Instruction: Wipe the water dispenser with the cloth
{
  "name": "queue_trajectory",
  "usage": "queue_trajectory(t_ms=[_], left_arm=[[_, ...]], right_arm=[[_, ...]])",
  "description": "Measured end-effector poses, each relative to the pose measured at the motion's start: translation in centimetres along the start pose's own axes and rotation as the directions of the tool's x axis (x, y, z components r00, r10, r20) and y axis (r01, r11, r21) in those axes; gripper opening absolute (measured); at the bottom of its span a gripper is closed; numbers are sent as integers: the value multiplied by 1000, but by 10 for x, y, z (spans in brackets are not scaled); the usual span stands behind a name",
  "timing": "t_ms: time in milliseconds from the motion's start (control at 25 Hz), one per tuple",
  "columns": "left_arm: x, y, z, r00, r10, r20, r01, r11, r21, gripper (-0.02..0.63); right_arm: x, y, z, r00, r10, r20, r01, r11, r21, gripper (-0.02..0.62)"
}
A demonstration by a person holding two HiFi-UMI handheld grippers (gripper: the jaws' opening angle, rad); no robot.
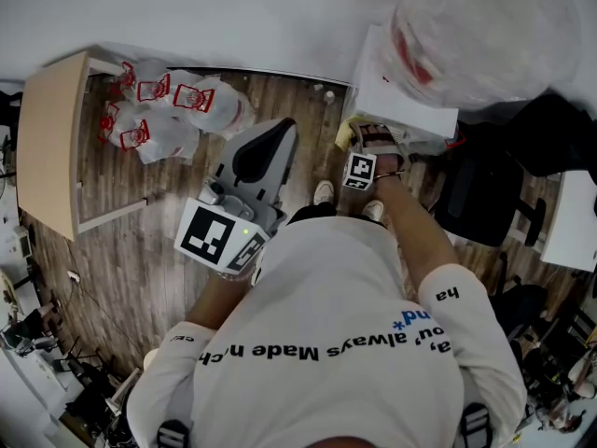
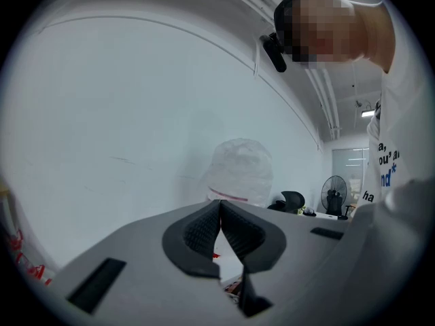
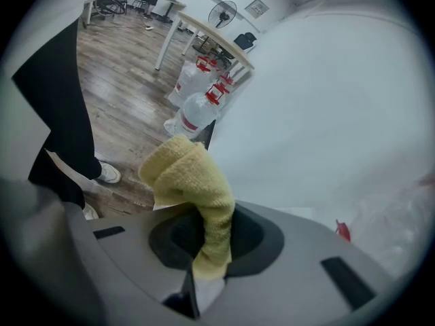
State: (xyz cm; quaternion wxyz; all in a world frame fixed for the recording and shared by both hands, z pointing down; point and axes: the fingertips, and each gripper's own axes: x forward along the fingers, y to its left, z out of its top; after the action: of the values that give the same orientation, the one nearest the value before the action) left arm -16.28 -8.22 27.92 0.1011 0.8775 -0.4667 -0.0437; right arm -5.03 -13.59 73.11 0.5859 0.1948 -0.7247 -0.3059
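Clearly visible, a yellow cloth [image 3: 197, 189] sticks out forward from the right gripper [image 1: 373, 140], whose jaws are clamped on its lower end. The white water dispenser [image 1: 403, 96] stands just beside the cloth, to the jaws' right; contact cannot be told. The left gripper [image 2: 220, 217], held farther from the dispenser, has its jaws pressed together on nothing.

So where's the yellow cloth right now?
In the right gripper view, the yellow cloth is pinched in the right gripper, next to the water dispenser's white side, on the person's right.
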Motion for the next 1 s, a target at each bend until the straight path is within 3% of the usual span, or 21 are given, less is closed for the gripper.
queue_trajectory(t_ms=[1000], left_arm=[[26,-41,-3,999,-52,-7,52,999,7,20]], right_arm=[[-17,1,-83,994,-18,-107,22,999,40,60]])
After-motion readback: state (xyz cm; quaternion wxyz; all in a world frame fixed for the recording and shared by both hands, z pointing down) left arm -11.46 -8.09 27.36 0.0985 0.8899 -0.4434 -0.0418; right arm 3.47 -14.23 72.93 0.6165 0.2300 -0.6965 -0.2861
